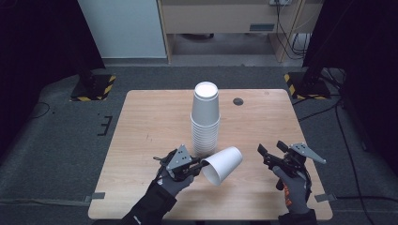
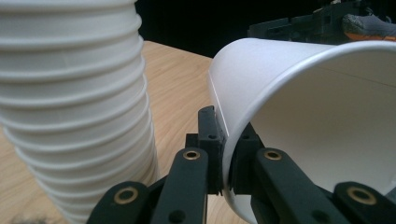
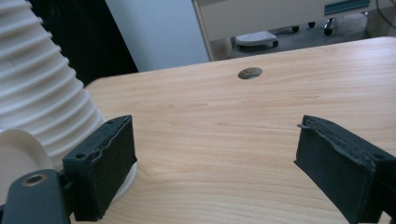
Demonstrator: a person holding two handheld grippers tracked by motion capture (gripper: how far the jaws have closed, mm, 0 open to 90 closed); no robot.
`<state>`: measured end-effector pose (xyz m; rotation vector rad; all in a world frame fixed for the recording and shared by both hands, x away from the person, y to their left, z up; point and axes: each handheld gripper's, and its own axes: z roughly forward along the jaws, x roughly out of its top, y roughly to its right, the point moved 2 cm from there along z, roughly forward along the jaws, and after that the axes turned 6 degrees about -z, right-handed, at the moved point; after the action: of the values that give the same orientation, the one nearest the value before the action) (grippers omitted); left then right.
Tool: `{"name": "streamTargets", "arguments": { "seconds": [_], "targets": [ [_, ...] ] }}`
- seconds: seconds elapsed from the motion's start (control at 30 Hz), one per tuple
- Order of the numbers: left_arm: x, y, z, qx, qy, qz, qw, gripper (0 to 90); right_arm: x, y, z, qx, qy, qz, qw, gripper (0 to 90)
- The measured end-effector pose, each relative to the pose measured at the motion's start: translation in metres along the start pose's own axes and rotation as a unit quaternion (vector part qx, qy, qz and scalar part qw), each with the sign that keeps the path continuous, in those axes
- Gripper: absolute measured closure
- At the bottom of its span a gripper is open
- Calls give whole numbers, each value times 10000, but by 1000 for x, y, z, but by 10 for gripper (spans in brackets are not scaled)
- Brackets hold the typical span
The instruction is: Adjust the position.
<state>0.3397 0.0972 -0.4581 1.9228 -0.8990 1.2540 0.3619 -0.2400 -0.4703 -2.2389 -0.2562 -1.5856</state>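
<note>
Pinched by its thin rim in the left claw (image 1: 199, 165), a white paper cup (image 1: 224, 164) hangs tipped at five o'clock from the tall stack of white paper cups (image 1: 205, 119) on the wooden worktop (image 1: 141, 122). Squeezing could crease it; swinging could topple the stack. At four o'clock, the right claw (image 1: 271, 149) is spread, empty.

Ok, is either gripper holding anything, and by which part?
The left gripper pinches a white paper cup by its rim wall, on its side. The right gripper is open, empty.
</note>
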Motion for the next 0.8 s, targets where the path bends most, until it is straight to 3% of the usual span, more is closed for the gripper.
{"name": "streamTargets", "arguments": {
  "seconds": [0.43,0.8],
  "targets": [
    [-19,-14,-20,62,-199,-160,9997,852,-9,3,2,-136,-232,-270,9993,118],
    [-30,-22,-37,132,-313,-268,9991,852,-11,4,4,-204,-324,-317,9988,116]
  ]
}}
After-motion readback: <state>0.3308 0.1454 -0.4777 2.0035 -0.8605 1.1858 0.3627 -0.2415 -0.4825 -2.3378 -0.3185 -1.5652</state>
